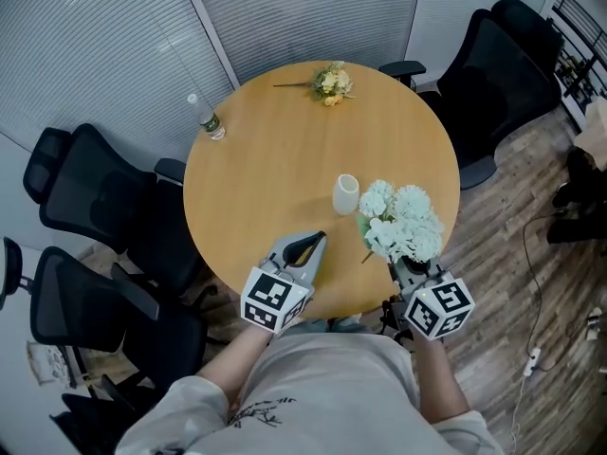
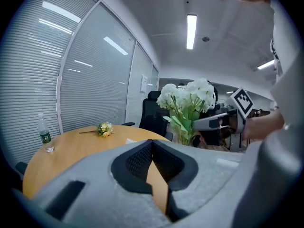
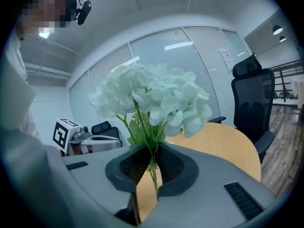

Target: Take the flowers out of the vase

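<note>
A bunch of white flowers (image 1: pixel 403 221) hangs over the near right part of the round table, clear of the small white vase (image 1: pixel 346 194). My right gripper (image 1: pixel 403 265) is shut on its green stems (image 3: pixel 153 174), with the flower heads (image 3: pixel 152 101) standing above the jaws. In the left gripper view the same bunch (image 2: pixel 187 99) appears to the right. My left gripper (image 1: pixel 317 239) hovers over the table's near edge, left of the vase, shut with nothing between its pads (image 2: pixel 152 145). A small yellow bouquet (image 1: pixel 330 83) lies at the far side of the table.
A clear water bottle (image 1: pixel 206 118) stands at the wooden table's (image 1: pixel 275 159) far left edge. Black office chairs (image 1: pixel 90 192) crowd the left side and another chair (image 1: pixel 493 74) stands at the far right. Blinds cover the glass walls behind.
</note>
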Demonstrator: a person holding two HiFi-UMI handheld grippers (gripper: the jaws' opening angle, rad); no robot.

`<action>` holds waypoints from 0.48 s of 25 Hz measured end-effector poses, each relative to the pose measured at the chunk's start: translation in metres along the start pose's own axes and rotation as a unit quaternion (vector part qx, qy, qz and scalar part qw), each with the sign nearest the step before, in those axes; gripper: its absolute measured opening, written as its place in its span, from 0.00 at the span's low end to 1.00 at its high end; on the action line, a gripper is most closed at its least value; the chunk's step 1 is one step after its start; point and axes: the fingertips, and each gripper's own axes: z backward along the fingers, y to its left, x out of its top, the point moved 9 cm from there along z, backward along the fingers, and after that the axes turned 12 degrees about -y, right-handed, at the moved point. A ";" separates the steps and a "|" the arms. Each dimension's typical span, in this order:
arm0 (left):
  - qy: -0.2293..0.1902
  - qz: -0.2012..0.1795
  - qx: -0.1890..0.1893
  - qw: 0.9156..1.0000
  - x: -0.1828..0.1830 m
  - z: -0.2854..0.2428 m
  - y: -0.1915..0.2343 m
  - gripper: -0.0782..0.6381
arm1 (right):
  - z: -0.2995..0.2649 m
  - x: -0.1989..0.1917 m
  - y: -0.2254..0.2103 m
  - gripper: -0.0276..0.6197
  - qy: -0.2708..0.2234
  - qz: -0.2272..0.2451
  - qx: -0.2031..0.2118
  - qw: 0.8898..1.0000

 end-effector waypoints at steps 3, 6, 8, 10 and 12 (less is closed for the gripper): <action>-0.004 -0.003 0.001 1.000 -0.003 0.000 -0.006 0.12 | 0.005 -0.001 0.002 0.11 0.003 0.006 0.001 1.000; -0.005 0.006 -0.005 1.000 -0.005 -0.002 -0.011 0.12 | 0.010 0.001 0.003 0.11 0.005 0.009 0.000 1.000; -0.001 0.006 -0.008 1.000 -0.005 -0.003 -0.011 0.12 | 0.008 0.002 0.003 0.11 0.005 0.008 0.001 1.000; 0.002 0.005 -0.010 1.000 -0.004 -0.002 -0.011 0.12 | 0.006 0.001 0.003 0.11 0.005 0.006 0.002 1.000; 0.006 0.004 -0.014 1.000 -0.005 -0.001 -0.013 0.12 | 0.005 0.000 0.004 0.11 0.004 0.003 0.003 1.000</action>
